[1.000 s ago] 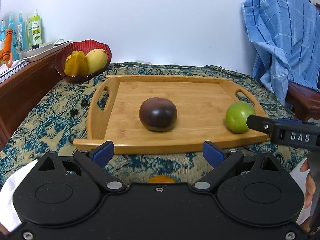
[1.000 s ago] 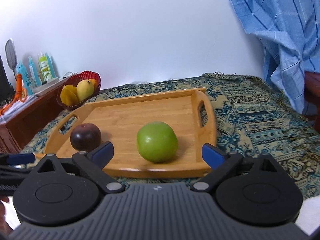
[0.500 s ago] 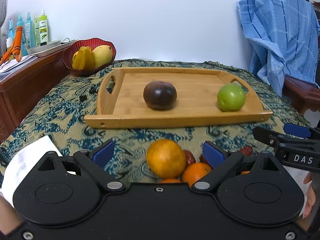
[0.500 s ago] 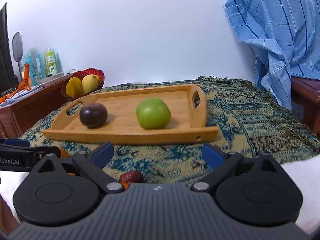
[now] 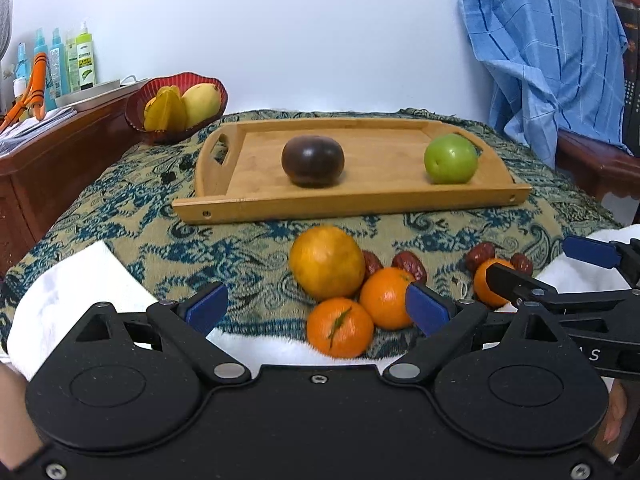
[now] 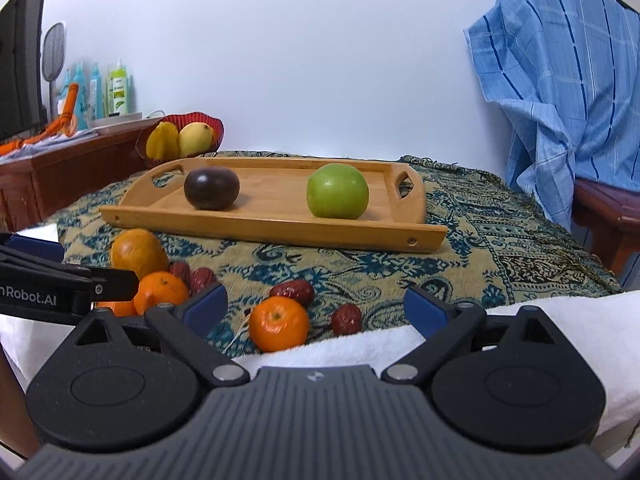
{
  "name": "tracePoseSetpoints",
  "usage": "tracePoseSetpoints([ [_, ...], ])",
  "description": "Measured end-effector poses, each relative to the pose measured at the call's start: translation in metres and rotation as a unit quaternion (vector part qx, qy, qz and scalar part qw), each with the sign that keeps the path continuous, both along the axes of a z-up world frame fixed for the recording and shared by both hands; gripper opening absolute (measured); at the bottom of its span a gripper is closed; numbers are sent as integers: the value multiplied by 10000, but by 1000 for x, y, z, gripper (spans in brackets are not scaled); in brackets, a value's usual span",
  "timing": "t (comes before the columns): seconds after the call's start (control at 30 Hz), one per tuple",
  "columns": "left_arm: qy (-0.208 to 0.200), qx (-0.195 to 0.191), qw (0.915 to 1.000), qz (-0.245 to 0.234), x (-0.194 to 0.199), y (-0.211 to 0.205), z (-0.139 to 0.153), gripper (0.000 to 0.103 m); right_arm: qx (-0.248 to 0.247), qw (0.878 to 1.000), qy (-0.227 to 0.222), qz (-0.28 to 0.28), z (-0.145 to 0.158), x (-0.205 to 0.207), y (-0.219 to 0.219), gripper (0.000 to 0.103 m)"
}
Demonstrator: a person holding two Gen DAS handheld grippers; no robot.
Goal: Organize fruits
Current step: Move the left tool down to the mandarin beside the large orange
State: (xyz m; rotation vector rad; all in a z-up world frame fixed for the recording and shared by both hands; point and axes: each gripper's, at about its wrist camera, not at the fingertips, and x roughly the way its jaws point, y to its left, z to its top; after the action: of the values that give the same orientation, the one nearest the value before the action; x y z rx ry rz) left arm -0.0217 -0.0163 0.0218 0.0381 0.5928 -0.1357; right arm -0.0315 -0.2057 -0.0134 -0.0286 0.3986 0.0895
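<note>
Left gripper (image 5: 316,308): blue-tipped fingers spread wide, nothing between them; it sits low over the near edge of the table, facing the loose fruit.
Right gripper (image 6: 316,308): fingers likewise spread apart and empty, just right of the left gripper.
Wooden tray (image 5: 360,200): handled tray lying flat on the patterned cloth (image 5: 120,208) that covers the table, beyond the loose fruit.
Dark purple fruit (image 5: 313,161): on the tray, left of centre.
Green apple (image 5: 451,158): on the tray near its right handle, well apart from the dark purple fruit.
Large orange (image 5: 327,262): on the cloth in front of the tray, touching two small mandarins.
Mandarins: one (image 5: 340,327) nearest the left gripper, a second (image 5: 386,297) touching it on the right, a third (image 6: 279,323) apart, between the right gripper's fingers in that view.
Red dates (image 6: 291,290): several scattered on the cloth among the mandarins.
White towel (image 5: 76,292): along the table's near edge.
Red bowl (image 5: 176,104): behind the tray at left, holding a star fruit and a mango.
Blue checked cloth (image 5: 552,48): draped over a chair at right.
</note>
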Motion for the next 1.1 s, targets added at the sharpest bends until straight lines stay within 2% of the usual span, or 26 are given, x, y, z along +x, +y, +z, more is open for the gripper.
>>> tracePoseSetpoints([
  [0.2,27,-113,9999,20,-5,6,-4,95,-140,9999,-69,-20,-4,-7,5,100],
  [0.27,-7,-129,9999,41,-8,8,-4,92,-187,9998,-91,-24,-5,-9,7,100],
  [0.4,-101,-63,9999,75,-14,8,-6,84,-316,9994,-106,95,-7,-13,13,96],
  [0.53,-65,-106,9999,56,-17,10,-8,68,-375,9990,-138,222,-8,-17,19,93],
  [0.63,-11,-154,9999,74,-18,12,-9,62,-348,9990,-117,274,-9,-19,21,90],
  [0.77,-5,-138,9999,57,-18,12,-10,60,-333,9989,-121,316,-9,-19,22,85],
  [0.9,-4,-76,10000,-59,-19,9,-11,49,-363,9986,-111,380,-9,-20,24,78],
  [1.1,-8,-29,9998,-215,-18,3,-13,43,-436,9980,-107,434,-10,-19,28,69],
])
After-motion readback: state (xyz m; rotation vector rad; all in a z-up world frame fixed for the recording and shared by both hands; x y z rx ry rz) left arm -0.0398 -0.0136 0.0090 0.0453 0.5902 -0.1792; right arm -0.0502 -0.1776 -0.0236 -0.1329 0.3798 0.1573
